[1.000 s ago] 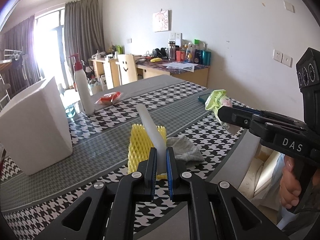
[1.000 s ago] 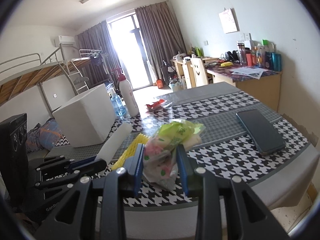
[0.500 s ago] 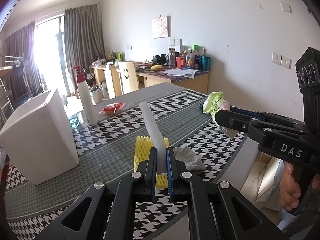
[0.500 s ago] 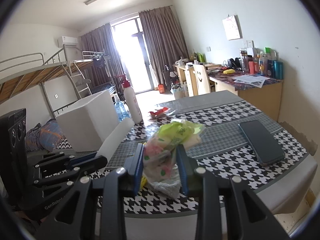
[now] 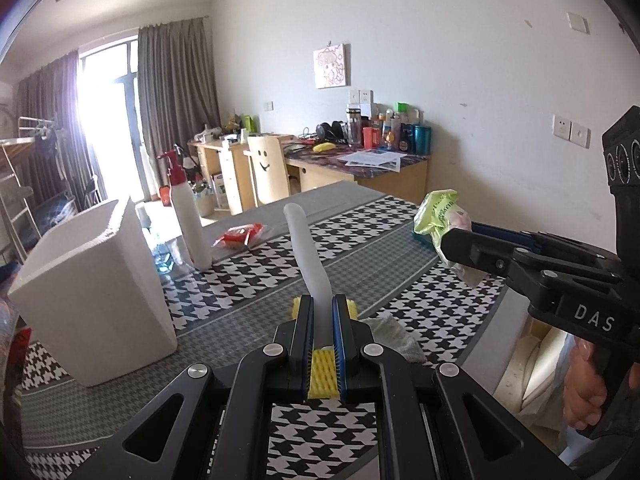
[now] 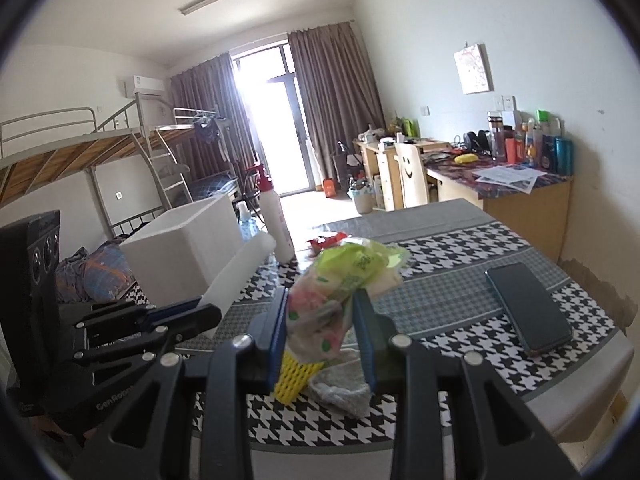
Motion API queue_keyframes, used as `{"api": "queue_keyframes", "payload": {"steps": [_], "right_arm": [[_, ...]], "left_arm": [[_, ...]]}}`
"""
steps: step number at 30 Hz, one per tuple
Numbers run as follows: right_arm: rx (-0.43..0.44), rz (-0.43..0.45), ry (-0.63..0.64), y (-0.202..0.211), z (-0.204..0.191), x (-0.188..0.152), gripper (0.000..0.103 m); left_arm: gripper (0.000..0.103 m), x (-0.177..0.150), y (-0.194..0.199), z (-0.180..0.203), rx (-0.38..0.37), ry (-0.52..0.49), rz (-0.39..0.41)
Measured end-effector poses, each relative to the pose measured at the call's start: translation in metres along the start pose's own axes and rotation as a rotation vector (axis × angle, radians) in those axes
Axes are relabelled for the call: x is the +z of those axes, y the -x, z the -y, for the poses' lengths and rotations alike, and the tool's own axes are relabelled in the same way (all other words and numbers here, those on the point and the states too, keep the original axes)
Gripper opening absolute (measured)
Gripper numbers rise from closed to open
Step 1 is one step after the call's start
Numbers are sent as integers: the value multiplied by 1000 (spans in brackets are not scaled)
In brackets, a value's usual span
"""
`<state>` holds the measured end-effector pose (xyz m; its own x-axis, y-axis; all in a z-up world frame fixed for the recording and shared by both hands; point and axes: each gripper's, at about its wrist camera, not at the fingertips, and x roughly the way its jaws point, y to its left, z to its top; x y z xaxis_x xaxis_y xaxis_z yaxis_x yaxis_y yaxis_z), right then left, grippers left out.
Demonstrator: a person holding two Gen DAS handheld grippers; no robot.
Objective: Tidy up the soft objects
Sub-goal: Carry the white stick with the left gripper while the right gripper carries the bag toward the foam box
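**Both claws loaded, foam box off to the left**

Left wrist view: the left gripper [image 5: 322,320] was pinched tight on a white foam tube [image 5: 308,256], whose long axis ran up and away from the jaws; the white foam box [image 5: 92,300] stood left of it on the table [image 5: 248,312].

Right wrist view: the right gripper [image 6: 322,328] pinched a crumpled plastic bag [image 6: 340,280], above the yellow foam net [image 6: 296,376] and grey cloth [image 6: 344,392]. The box lay beyond the left gripper, so the left hand looked nearer.

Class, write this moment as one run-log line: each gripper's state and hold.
left gripper: shut on white foam tube | right gripper: shut on green plastic bag | both above table
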<state>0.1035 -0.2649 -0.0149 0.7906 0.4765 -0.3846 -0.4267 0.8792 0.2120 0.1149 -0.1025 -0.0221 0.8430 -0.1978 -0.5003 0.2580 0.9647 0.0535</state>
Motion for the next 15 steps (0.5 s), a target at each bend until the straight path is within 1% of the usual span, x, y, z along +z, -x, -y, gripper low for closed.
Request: {"api": "queue_keyframes", "payload": {"steps": [15], "right_arm": [[13, 27, 11, -2, -6, 12, 36]], "left_arm": [[10, 12, 6, -11, 35, -11, 37]]}}
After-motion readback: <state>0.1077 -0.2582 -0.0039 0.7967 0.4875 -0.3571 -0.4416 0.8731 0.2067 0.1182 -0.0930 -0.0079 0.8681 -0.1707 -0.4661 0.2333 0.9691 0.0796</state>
